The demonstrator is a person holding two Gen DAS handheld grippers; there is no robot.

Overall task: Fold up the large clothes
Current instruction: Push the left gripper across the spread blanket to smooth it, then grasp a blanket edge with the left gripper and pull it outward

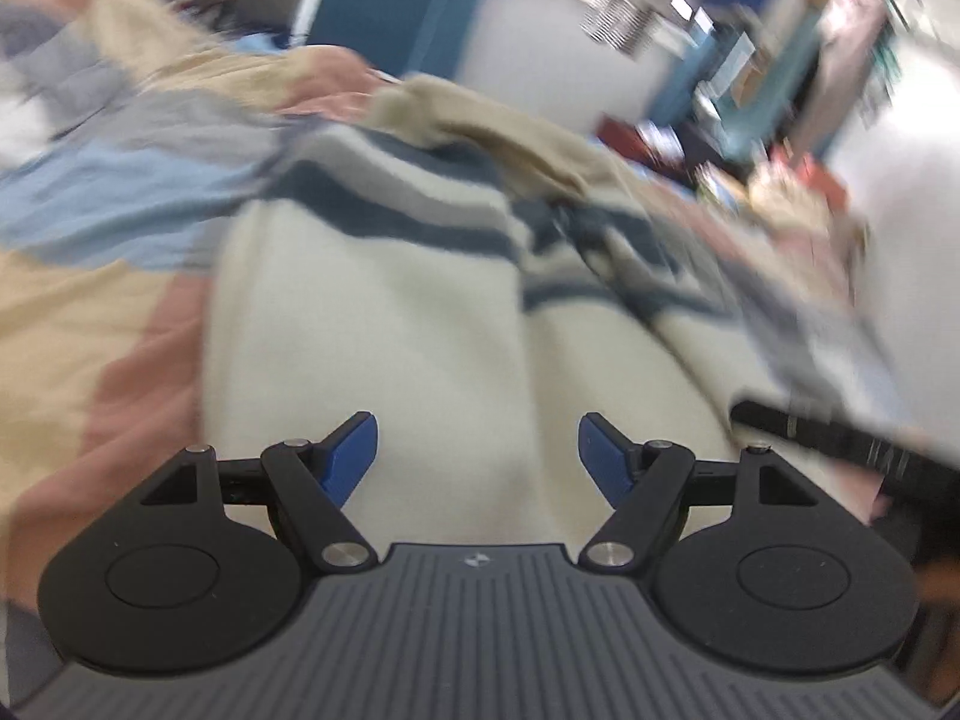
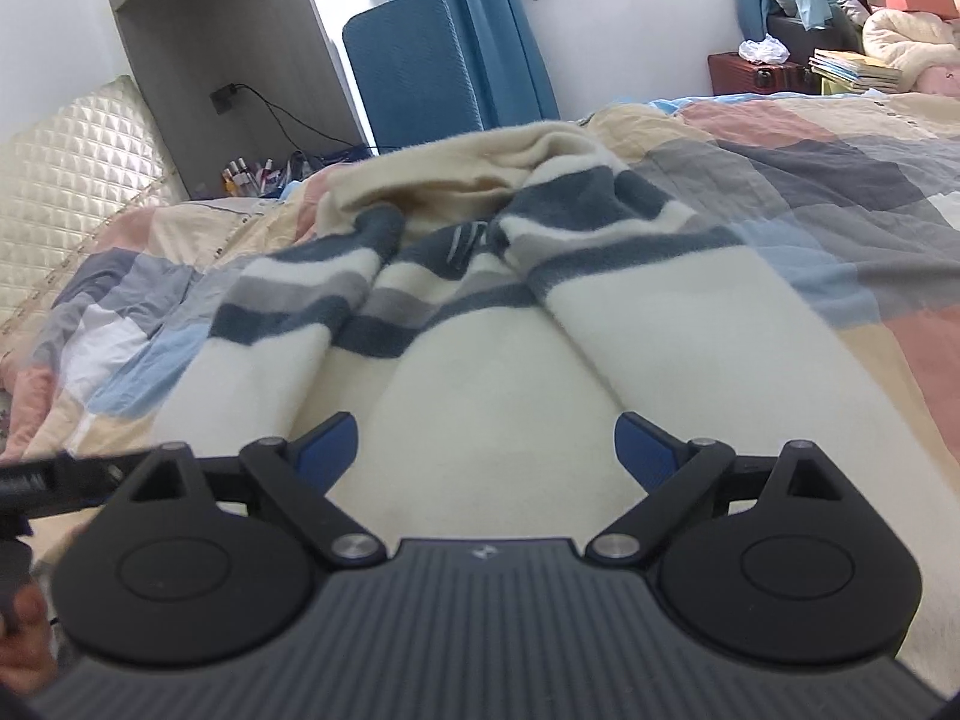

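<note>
A large cream sweater (image 2: 498, 372) with dark blue and grey stripes lies bunched on the bed; its sleeves are folded in over the body. It also shows in the blurred left wrist view (image 1: 372, 312). My left gripper (image 1: 477, 450) is open and empty, just above the cream lower part of the sweater. My right gripper (image 2: 486, 450) is open and empty over the same cream part. Part of the left gripper shows at the left edge of the right wrist view (image 2: 60, 480).
The sweater rests on a patchwork bedspread (image 2: 840, 180) of pink, beige, grey and blue. A quilted headboard (image 2: 72, 168) is at left. A blue chair (image 2: 414, 66), curtains and a cluttered shelf with books (image 2: 852, 69) stand beyond the bed.
</note>
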